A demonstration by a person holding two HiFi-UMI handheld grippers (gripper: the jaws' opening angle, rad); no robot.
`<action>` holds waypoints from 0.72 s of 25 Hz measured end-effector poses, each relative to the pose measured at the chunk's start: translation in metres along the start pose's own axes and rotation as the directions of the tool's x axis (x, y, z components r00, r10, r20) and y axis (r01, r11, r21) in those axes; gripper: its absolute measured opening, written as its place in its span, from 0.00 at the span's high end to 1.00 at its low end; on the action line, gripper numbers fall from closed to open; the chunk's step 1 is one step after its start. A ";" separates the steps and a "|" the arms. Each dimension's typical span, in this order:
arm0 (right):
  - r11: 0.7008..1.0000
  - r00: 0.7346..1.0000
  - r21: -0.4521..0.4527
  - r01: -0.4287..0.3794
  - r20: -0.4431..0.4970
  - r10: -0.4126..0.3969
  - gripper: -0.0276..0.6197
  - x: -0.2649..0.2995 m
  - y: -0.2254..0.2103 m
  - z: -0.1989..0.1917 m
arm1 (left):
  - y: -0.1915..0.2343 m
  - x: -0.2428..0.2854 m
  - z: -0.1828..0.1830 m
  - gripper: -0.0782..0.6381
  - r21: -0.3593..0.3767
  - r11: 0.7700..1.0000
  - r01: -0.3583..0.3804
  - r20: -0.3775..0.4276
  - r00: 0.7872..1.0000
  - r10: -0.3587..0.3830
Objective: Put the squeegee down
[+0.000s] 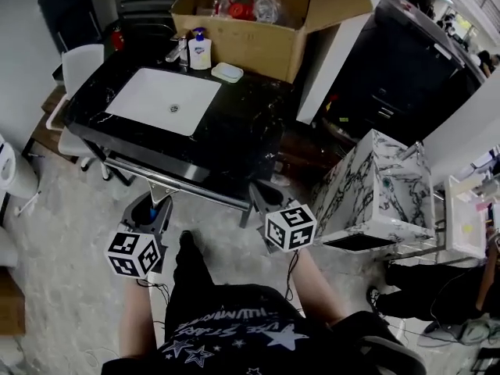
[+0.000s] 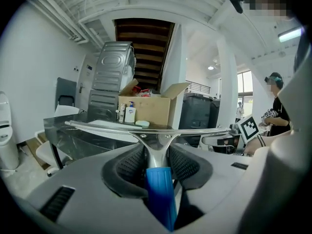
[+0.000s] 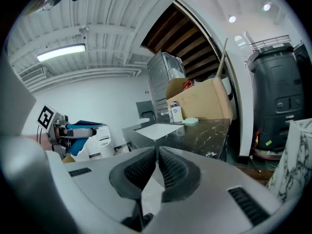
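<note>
My left tool [image 2: 156, 156] pinches the squeegee [image 2: 158, 184] by its blue handle, blade held in the air short of the black tabletop [image 1: 242, 127]. My right tool [image 3: 157, 168] is pressed together, empty. Setting it down remains, I judge.

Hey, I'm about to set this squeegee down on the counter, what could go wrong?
The blue-handled, metal-bladed squeegee is held by the left gripper only at its narrow neck, so it may pivot or slip on release.
Its long blade could clip the white pump soap bottle or slide into the white sink basin in the black marble counter.
</note>
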State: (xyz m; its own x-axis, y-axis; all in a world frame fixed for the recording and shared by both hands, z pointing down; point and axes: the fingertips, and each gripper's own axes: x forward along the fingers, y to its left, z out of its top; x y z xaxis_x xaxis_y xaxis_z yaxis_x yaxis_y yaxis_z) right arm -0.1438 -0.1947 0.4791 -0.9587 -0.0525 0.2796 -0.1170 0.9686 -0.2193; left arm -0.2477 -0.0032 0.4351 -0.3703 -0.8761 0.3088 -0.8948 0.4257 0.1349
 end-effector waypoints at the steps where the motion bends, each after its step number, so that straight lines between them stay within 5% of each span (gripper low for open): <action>1: 1.000 1.000 0.006 0.014 0.001 -0.014 0.87 0.001 -0.005 0.000 | 0.002 0.009 0.003 0.65 0.005 1.000 0.013 0.000 1.000 -0.013; 10: 0.980 0.981 0.060 0.190 0.013 -0.191 0.87 0.026 -0.056 0.007 | 0.031 0.099 0.024 0.65 0.027 0.984 0.177 -0.038 0.984 -0.176; 18: 0.931 0.936 0.115 0.348 0.021 -0.352 0.87 0.057 -0.099 0.032 | 0.050 0.188 0.053 0.65 0.084 0.933 0.349 -0.117 0.934 -0.339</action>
State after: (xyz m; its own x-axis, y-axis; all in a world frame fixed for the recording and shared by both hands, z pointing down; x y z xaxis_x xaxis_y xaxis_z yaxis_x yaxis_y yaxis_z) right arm -0.1948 -0.3014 0.4872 -0.8612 -0.3952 0.3195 -0.4719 0.8553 -0.2140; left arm -0.3753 -0.1589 0.4506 -0.0136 -0.9358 0.3523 -0.9854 0.0724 0.1543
